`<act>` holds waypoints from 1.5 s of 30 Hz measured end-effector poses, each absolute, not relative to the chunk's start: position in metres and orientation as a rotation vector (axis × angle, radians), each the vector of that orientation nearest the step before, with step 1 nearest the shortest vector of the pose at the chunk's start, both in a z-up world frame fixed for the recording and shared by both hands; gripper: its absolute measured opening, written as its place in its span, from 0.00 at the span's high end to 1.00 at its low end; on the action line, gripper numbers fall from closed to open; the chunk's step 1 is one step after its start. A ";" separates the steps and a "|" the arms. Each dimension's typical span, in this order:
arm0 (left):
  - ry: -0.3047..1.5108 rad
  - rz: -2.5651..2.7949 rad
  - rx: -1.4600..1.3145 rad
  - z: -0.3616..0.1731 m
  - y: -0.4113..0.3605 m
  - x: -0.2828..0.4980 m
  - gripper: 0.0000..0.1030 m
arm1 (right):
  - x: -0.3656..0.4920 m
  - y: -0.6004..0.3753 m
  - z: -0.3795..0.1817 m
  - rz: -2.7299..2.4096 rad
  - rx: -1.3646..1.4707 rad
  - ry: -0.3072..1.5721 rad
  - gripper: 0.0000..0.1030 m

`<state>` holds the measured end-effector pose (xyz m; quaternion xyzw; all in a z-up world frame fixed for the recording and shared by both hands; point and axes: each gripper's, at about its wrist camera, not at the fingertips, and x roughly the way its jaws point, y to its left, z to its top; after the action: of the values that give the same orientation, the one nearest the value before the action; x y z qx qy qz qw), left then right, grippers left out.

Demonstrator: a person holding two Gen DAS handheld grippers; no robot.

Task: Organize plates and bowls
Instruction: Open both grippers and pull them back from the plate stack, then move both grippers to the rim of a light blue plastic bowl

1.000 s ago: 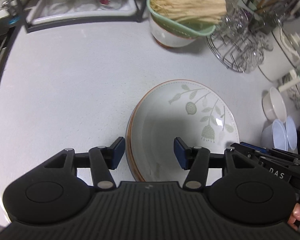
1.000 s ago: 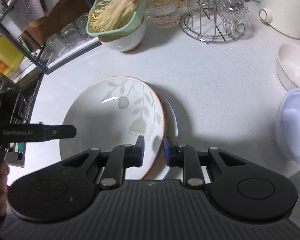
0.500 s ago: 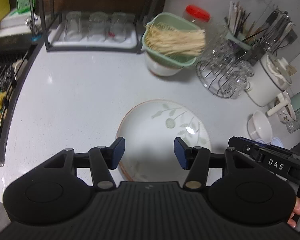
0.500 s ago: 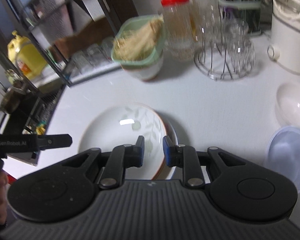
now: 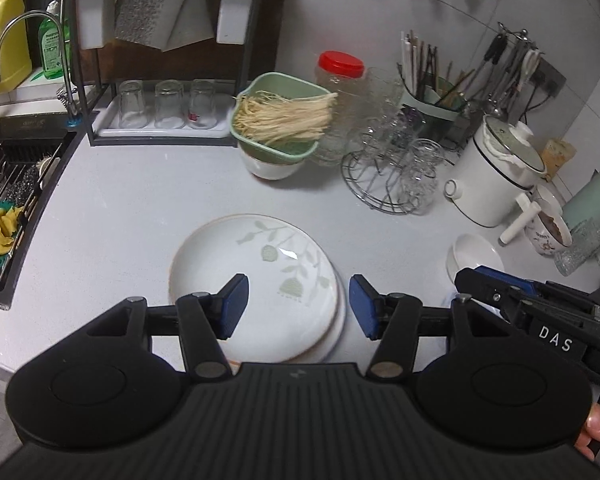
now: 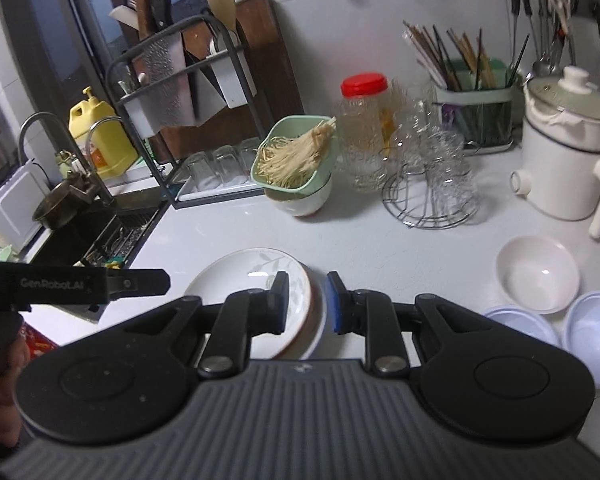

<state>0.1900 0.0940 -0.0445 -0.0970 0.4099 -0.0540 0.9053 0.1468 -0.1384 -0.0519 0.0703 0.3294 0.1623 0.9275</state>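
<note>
A white plate with a leaf pattern and a brown rim (image 5: 260,280) (image 6: 240,280) lies stacked on another white plate on the counter. My left gripper (image 5: 298,306) hovers above the stack's near right edge. Its jaws are opening and hold nothing; the plates only show through the gap from below. My right gripper (image 6: 306,302) hangs above the stack's right rim, its pads a narrow gap apart with nothing between them. A small white bowl (image 5: 470,254) (image 6: 538,274) sits to the right.
A green basket of noodles (image 5: 284,124) rests on a white bowl behind the plates. A wire rack of glasses (image 5: 388,176), a white pot (image 5: 496,176) and pale blue lids (image 6: 592,312) stand at the right. The sink (image 5: 4,200) is at the left.
Both grippers have risen and drawn back from the plates, so more of the counter and wall shows. The stack stays on the counter. The left jaws stand slightly wider.
</note>
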 end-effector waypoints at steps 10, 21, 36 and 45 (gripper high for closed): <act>0.817 -0.113 -0.164 -0.045 0.049 0.145 0.23 | 0.104 -0.182 -0.053 0.297 0.137 0.633 0.77; 0.836 -0.157 -0.130 -0.052 0.023 0.133 0.23 | 0.080 -0.205 -0.068 0.245 0.133 0.634 0.77; 0.879 -0.329 -0.043 -0.083 -0.029 0.175 0.23 | 0.070 -0.244 -0.094 0.062 0.181 0.644 0.77; 0.926 -0.395 0.013 -0.112 -0.049 0.197 0.23 | 0.067 -0.261 -0.115 -0.021 0.213 0.675 0.48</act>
<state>0.1967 -0.0490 -0.1116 0.0064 0.4436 -0.1892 0.8760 0.0672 -0.2606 -0.1154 0.1041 0.3306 -0.0104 0.9380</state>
